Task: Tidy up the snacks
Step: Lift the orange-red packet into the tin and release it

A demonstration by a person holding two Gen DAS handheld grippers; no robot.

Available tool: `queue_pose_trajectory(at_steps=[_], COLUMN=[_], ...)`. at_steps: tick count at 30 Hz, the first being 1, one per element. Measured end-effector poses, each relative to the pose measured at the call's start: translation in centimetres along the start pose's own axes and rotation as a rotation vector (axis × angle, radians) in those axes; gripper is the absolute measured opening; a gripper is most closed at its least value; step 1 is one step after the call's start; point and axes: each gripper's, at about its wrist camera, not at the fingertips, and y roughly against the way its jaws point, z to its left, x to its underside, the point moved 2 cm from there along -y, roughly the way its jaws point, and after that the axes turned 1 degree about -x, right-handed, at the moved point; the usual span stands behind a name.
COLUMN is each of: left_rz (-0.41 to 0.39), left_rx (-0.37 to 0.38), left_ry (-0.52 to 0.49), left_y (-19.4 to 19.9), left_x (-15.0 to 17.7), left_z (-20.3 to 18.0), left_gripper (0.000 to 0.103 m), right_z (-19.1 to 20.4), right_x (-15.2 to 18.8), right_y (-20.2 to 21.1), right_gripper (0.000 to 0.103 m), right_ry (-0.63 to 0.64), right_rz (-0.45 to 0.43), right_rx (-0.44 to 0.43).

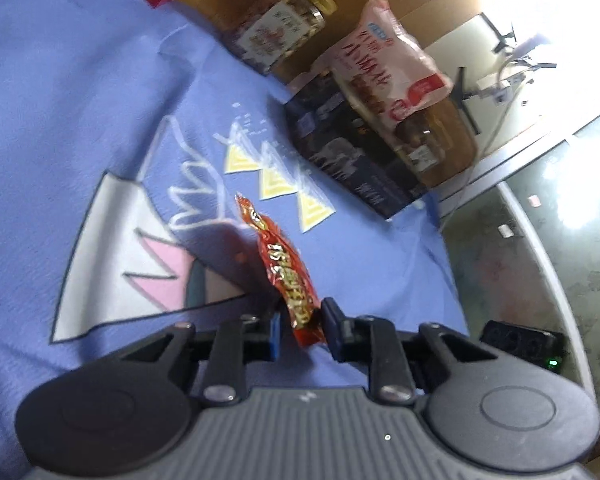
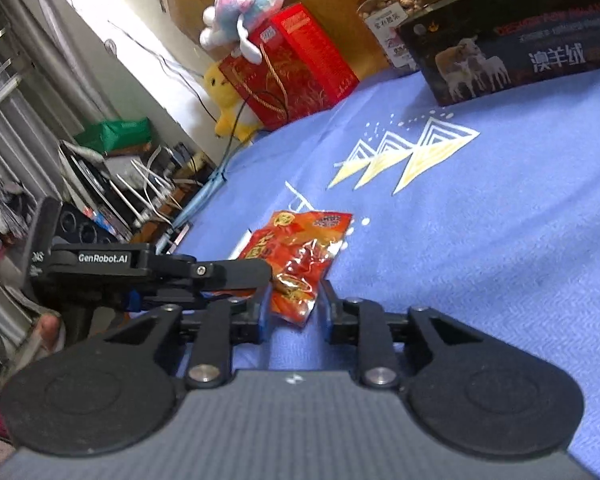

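The red crinkly plastic snack packet with gold lettering (image 1: pixel 286 270) is pinched at its near end by the left tool (image 1: pixel 300 326), whose two fingers are clenched on the wrapper; in the left wrist view the packet stands edge-on, rising away from the tool above the blue cloth printed with white and yellow triangles (image 1: pixel 360 248). In the right wrist view the same packet (image 2: pixel 300 264) shows its flat side, with the left tool (image 2: pixel 260 276) reaching in from the left and gripping its lower left edge. The right tool (image 2: pixel 294 312) sits just at the packet's near corner with its fingers apart on either side; the pads do not appear to press on it.

The cloth covers the desk (image 1: pixel 532 280), whose glossy bare top shows at the right. Farther back a dark rectangular cardboard box printed with sheep (image 2: pixel 512 40) stands on the cloth. Beside it is a clear plastic jar of nuts with a gold lid (image 2: pixel 388 12). A red gift bag with gold pattern and cord handles (image 2: pixel 296 68) stands to the left, a pastel plush toy (image 2: pixel 244 8) on top of it and a yellow plush toy (image 2: pixel 226 96) beside it. A pink-and-white snack pouch (image 1: pixel 392 60) rests on top of the dark box.
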Motion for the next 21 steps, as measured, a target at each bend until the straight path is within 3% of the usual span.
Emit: queue_pose_trajectory(at_steps=[1,4,6,8,11,14,21], left_rz=[-0.004,-0.009,-0.003,-0.011,-0.006,-0.01,-0.026], left_rx=[0.021,0.068,0.08,0.08,0.076,0.072,0.071], left_ry=[-0.006,-0.025,-0.046,-0.085,-0.147,-0.248,-0.42], left_y=[0.1,0.0,-0.5,-0.9,-1.9,-3.6,-9.9], left_x=[-0.1,-0.5,-0.8,-1.5,-2.9,-5.0,-11.0], left_z=[-0.3,-1.1,-1.9,-2.9,-4.7,-7.1,-13.2], left_gripper=[0.02,0.02,0.02,0.02,0.02,0.02,0.02], right_z=[-0.3,-1.4,-2.4,-2.8,-3.0,-2.6,-3.4], right_x=[-0.1,-0.5,-0.8,-1.1,-2.0,-3.4,-9.1], right_y=[0.3,0.9,1.2,1.7,3.0,4.1,6.7], right_gripper=[0.051,0.052,0.044,0.025,0.009,0.008,0.008], right_ry=[-0.015,-0.109,-0.194,-0.234,-0.211,-0.168,-0.049], right_rz=[-0.012,-0.038,-0.033,-0.046,-0.087,-0.152,-0.331], right_rx=[0.002,-0.059,-0.15,-0.201,-0.174,-0.137,0.05])
